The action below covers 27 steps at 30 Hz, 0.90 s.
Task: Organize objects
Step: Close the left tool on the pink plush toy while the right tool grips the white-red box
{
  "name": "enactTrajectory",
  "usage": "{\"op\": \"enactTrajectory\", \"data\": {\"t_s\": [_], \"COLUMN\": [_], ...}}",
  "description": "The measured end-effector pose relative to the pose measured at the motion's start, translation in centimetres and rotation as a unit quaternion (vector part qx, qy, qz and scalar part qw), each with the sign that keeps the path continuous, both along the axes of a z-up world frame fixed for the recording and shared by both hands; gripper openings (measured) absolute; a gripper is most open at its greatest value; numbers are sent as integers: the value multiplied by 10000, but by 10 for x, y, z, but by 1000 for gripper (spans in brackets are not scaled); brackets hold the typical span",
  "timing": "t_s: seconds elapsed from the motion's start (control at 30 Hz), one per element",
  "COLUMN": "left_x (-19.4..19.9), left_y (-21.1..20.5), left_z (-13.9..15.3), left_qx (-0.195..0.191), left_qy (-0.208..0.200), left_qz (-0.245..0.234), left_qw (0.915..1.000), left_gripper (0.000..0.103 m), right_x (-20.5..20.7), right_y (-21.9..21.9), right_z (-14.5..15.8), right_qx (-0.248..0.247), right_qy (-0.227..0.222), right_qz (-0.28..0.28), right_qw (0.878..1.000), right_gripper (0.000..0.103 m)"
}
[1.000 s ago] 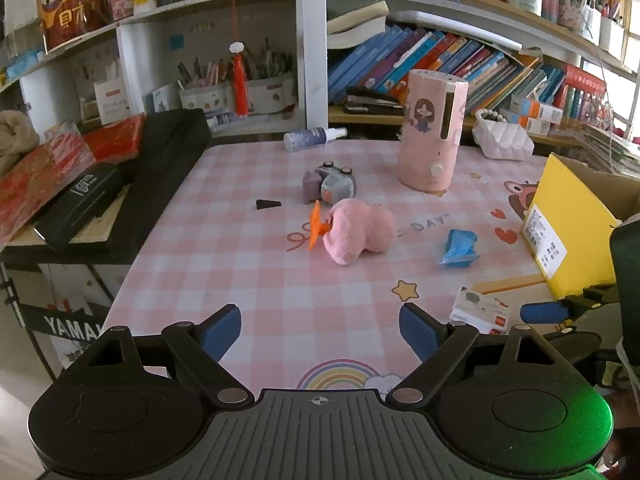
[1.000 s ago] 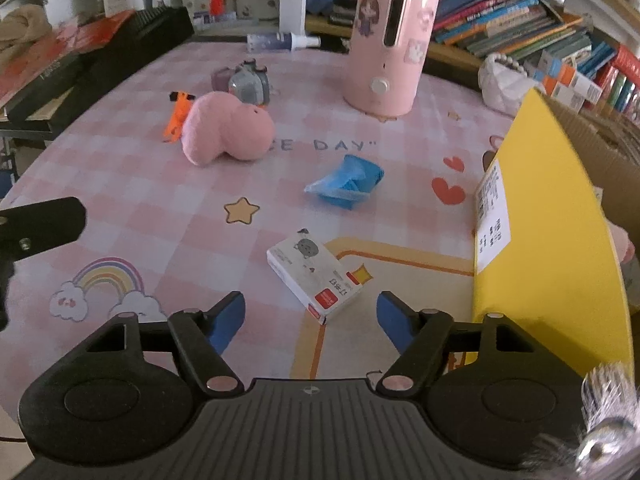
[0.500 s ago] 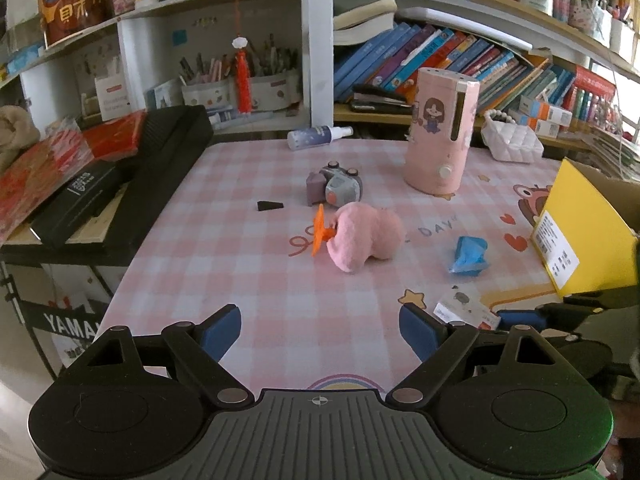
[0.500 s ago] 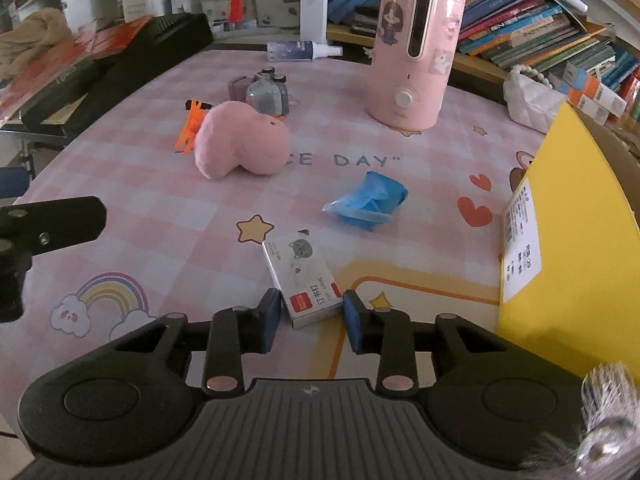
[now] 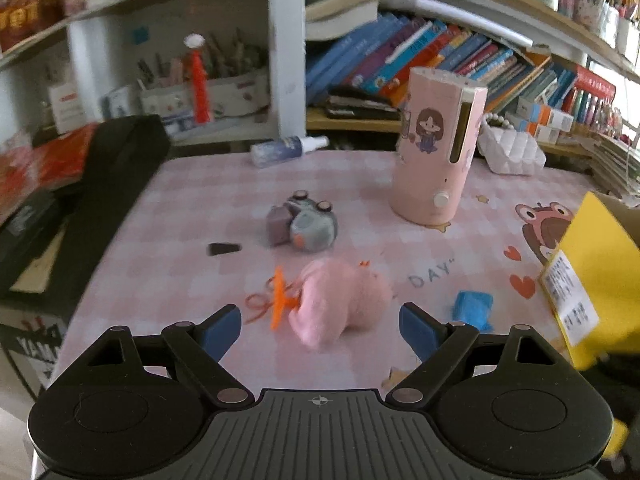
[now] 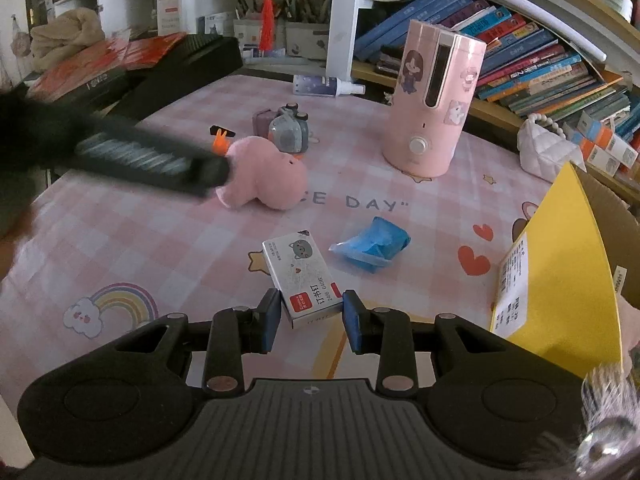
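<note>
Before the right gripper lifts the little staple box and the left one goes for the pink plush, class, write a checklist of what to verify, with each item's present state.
1. Right gripper closed on the staple box: ok, a pad on each side.
2. Box gripped centrally: not ok, only its near end is held.
3. Left gripper open: ok.
4. Pink plush between its fingers: not ok, it lies just ahead of them.
5. Blue packet apart from the box: ok.
6. Room inside the yellow carton: cannot tell.
</note>
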<state>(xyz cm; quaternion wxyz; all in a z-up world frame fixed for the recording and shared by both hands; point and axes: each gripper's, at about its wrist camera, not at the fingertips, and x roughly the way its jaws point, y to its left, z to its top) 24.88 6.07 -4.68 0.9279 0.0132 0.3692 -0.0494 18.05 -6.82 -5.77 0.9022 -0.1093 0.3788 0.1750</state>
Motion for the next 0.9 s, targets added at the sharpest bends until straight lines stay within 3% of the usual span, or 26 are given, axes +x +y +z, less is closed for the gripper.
{"op": "enactTrajectory", "data": {"t_s": [0.23,0.47,0.6,0.9], "left_x": [44,52,42,-20], "left_y": [-9,-14,-11,36], "left_z": [-32,-49,-41,7], "left_qx": [-57,190,312,-365], "left_qy": [505,562,412,87], "left_qz": [133,90,62,315], "left_qw": [9986,9982,9986,9988], "left_gripper": [88,86,82,83], "right_x": [6,5,2,-8], "right_y": [-5,-7,-10,-8], "right_z": [-4,-5,-3,7], "right_qx": [-94,-179,-163,4], "right_qy": [51,25,4,-83], "right_qz": [5,94,-9,-116], "right_qw": [9999,9998,9999,9999], "right_gripper": [31,31,31,31]}}
